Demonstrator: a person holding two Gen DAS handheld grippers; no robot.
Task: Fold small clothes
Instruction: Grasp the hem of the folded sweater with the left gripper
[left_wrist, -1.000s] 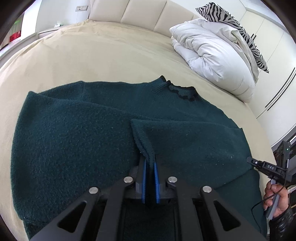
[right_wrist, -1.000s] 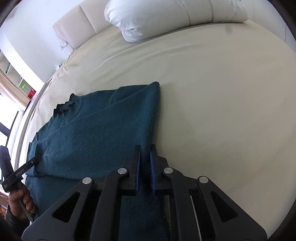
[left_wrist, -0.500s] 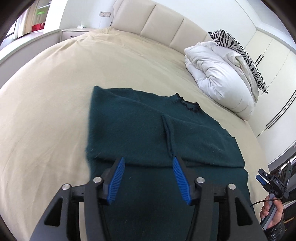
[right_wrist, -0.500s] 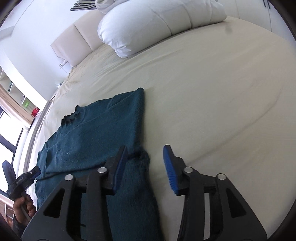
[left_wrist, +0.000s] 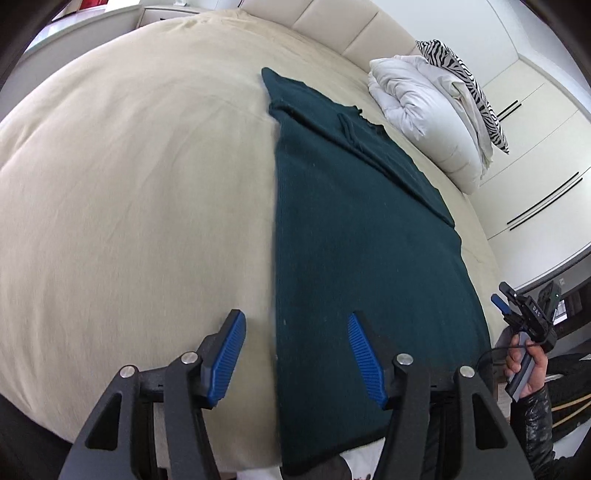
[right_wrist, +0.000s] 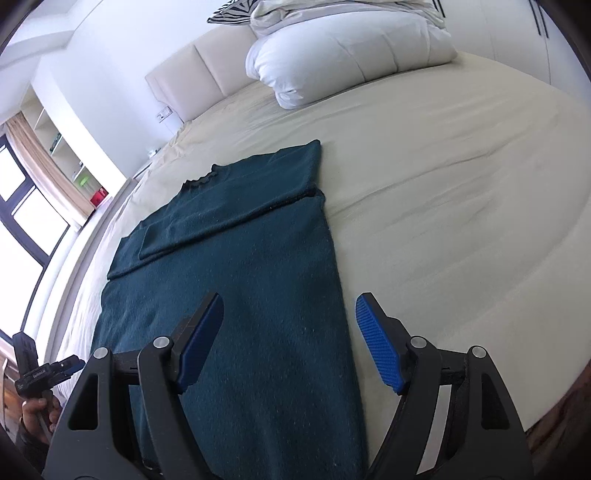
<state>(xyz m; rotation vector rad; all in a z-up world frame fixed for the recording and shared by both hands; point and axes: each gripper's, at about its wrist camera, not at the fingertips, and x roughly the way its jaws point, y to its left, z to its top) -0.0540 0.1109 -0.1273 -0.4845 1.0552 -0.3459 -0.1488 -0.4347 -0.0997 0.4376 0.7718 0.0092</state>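
Note:
A dark green knit sweater (left_wrist: 354, 236) lies flat on the beige bed (left_wrist: 140, 192), both sleeves folded in across its chest, collar at the far end. It also shows in the right wrist view (right_wrist: 236, 280). My left gripper (left_wrist: 295, 354) is open and empty, raised above the sweater's near left edge by the hem. My right gripper (right_wrist: 291, 339) is open and empty, raised above the sweater's near right edge. The right gripper also appears at the right of the left wrist view (left_wrist: 524, 314), and the left gripper at the lower left of the right wrist view (right_wrist: 40, 373).
A white duvet (left_wrist: 424, 110) with a zebra-print pillow (left_wrist: 469, 85) lies at the head of the bed, by the padded headboard (right_wrist: 192, 85). Wardrobe doors (left_wrist: 535, 140) stand on the right. Shelves and a window (right_wrist: 33, 192) are on the far left.
Both grippers were shut on the folded-in sleeves; they opened, let the sleeves go onto the chest, and pulled back toward the hem, one to each side edge.

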